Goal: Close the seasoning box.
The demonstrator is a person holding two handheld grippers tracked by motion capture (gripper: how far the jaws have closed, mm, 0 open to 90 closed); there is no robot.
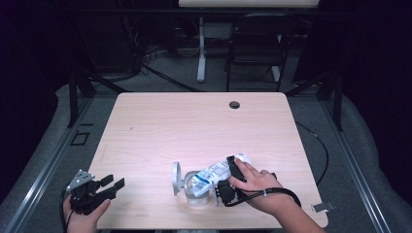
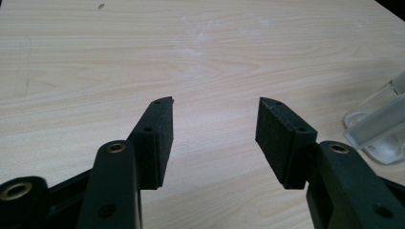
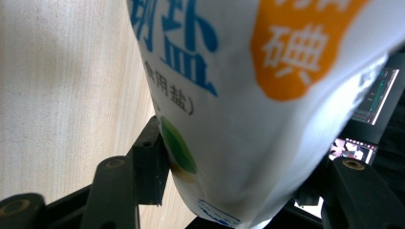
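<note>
While the right gripper (image 1: 232,175) clamps the salt bag (image 1: 212,174), bag mouth tilts over the glass jar (image 1: 198,193); left gripper (image 1: 104,187), jaws apart, sits well left of the jar.

The high view is sitting up above the near edge of the tabletop (image 1: 160,121), looking forward and down, so it's taking in the whole top plus the floor and a chair (image 1: 255,48) beyond it. The left gripper view is riding low on the left gripper (image 1: 112,186), skimming across the wood between its two jaws, and it's catching the glass jar (image 2: 382,129) at its right edge, the same jar (image 1: 197,196) sitting low centre in the high view. The right gripper view is pressed right up against the salt bag (image 3: 267,105), the same bag (image 1: 214,174) lying over the jar from above.
</note>
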